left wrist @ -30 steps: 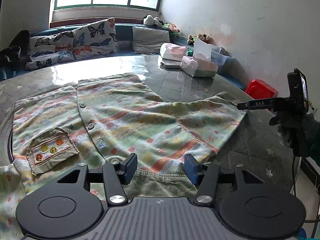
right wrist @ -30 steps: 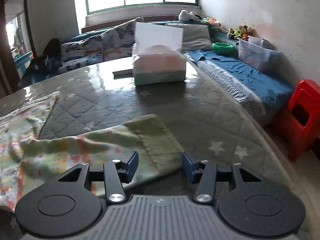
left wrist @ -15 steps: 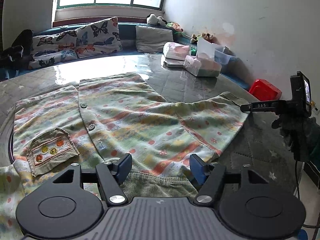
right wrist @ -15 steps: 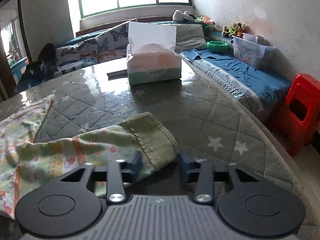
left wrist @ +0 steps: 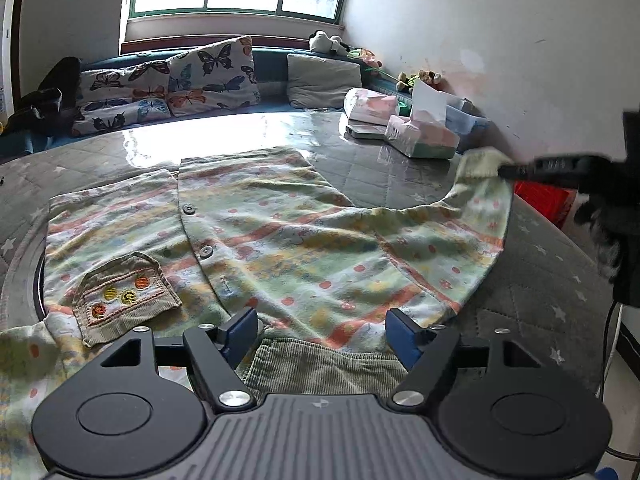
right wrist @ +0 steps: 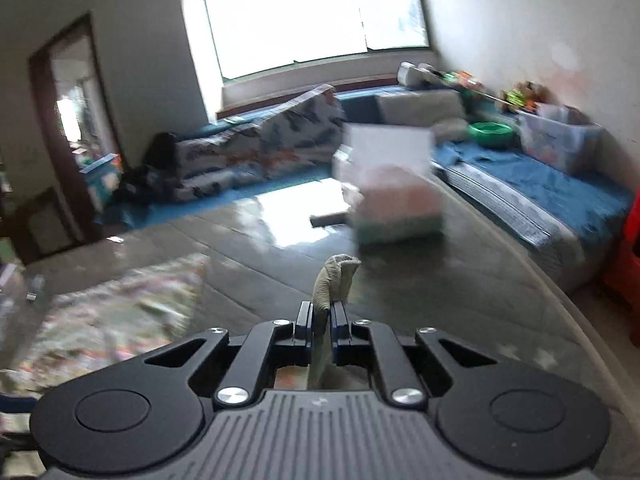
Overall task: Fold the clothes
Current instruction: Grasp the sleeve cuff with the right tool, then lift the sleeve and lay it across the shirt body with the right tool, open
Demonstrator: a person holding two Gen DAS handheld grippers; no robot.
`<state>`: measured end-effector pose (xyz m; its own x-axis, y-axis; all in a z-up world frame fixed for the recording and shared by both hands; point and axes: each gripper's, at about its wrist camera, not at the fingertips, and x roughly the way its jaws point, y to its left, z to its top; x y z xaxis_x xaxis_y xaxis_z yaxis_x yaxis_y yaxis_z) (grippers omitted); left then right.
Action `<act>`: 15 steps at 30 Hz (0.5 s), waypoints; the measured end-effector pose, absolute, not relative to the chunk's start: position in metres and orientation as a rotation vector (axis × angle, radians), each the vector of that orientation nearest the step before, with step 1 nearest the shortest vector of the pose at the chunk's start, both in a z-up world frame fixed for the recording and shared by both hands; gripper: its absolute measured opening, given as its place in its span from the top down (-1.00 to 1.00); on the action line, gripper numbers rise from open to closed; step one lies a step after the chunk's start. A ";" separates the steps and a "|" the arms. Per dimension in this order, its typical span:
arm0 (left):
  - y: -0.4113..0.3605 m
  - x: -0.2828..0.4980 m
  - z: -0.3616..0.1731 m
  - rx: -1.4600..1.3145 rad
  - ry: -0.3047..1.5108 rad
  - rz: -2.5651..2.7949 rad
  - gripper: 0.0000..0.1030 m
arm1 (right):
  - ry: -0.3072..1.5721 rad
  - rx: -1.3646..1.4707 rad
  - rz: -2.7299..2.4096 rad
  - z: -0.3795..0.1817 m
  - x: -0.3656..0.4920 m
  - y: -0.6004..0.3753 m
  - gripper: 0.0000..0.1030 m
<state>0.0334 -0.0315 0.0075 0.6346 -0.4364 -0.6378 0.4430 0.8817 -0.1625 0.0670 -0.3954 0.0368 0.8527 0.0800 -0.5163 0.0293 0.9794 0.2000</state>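
- Right gripper (right wrist: 321,322): jaws closed on the ribbed sleeve cuff (right wrist: 335,280), which stands up between the pads. Half a second ago the jaws lay apart around the cuff flat on the table; now the cuff is pinched and lifted, and the view is motion-blurred.
- Left gripper (left wrist: 320,330): jaws wide apart, holding nothing, hovering over the corduroy hem (left wrist: 320,366) at the near edge of the table, as before.
- Cardigan (left wrist: 280,248): spread buttoned-side up across the middle of the quilted table (left wrist: 540,288); patch pocket (left wrist: 128,292) toward the near-left edge. The right sleeve (left wrist: 476,216) now rises off the surface toward the right edge.
- Judgement: the sleeve fold has begun; the sleeve likely goes inward across the body next.
- Tissue box (left wrist: 424,142): far-right part of the table, clear of the garment.
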 end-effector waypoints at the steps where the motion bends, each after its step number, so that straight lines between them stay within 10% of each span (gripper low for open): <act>1: -0.030 0.033 0.008 0.004 0.723 -0.498 -0.45 | 0.537 0.194 0.054 0.044 0.067 -0.387 0.85; 15: 0.026 0.024 0.014 -0.090 0.687 -0.363 -0.46 | 0.479 0.051 0.478 0.100 0.084 -0.247 0.86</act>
<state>0.0235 0.0257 0.0135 0.7130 -0.3567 -0.6037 0.2982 0.9335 -0.1993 0.0845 -0.2474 0.1004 0.7797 0.4536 -0.4316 -0.4300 0.8890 0.1576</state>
